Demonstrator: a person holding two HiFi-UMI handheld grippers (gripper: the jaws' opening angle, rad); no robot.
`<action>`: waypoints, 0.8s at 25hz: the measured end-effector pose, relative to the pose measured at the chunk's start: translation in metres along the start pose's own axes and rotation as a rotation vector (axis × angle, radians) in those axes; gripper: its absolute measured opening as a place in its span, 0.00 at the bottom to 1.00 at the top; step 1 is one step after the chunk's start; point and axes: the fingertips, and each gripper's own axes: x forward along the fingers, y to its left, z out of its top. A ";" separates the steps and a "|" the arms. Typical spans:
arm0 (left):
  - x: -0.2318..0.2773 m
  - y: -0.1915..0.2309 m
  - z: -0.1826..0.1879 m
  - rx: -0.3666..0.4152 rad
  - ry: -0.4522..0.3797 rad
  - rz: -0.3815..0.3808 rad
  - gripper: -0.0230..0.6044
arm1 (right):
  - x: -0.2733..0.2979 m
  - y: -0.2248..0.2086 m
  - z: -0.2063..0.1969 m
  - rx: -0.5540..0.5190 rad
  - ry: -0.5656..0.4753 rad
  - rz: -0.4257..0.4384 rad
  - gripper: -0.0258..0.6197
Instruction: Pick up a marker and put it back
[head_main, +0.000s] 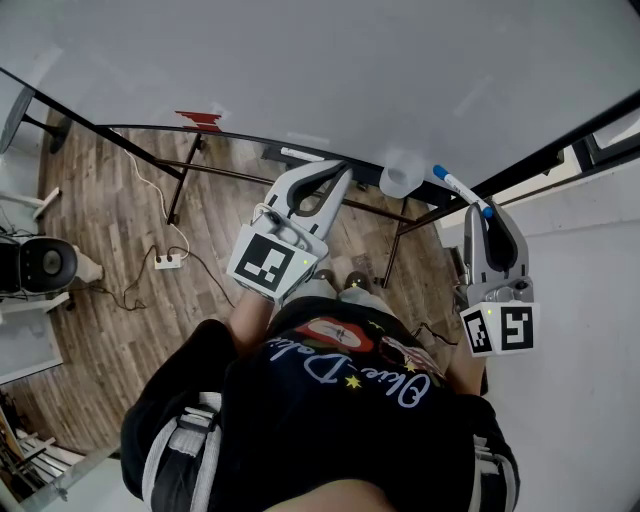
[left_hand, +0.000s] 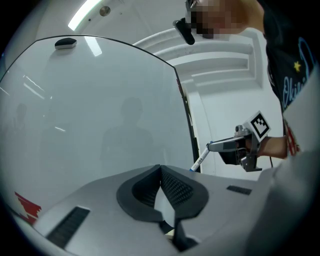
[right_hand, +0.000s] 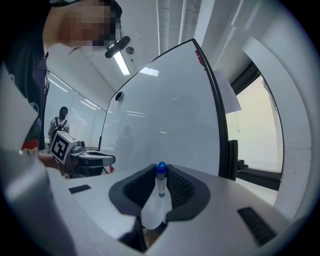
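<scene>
Head view: right gripper clamped on marker, which sticks out past its tips toward the whiteboard; left gripper to its left, well apart
Left gripper view: jaws together, nothing between them
Right gripper view: marker gripped between the pads, blue cap just past the tips

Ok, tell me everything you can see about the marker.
The marker is a slim white pen, plastic by the look of it, with a blue cap. It is clamped between the jaws of the right gripper, its capped end sticking out past the fingertips toward the whiteboard. Only the gripper's pads visibly touch it; whether the cap meets the board cannot be told.
</scene>
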 end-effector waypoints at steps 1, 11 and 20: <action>0.000 0.001 0.000 -0.001 0.000 0.002 0.04 | 0.001 0.000 -0.001 0.000 0.000 0.001 0.14; -0.001 0.007 -0.003 0.007 0.015 0.025 0.04 | 0.012 0.001 -0.005 0.007 0.004 0.026 0.14; -0.003 0.012 -0.003 0.004 0.022 0.056 0.04 | 0.026 0.005 -0.013 0.022 0.011 0.070 0.14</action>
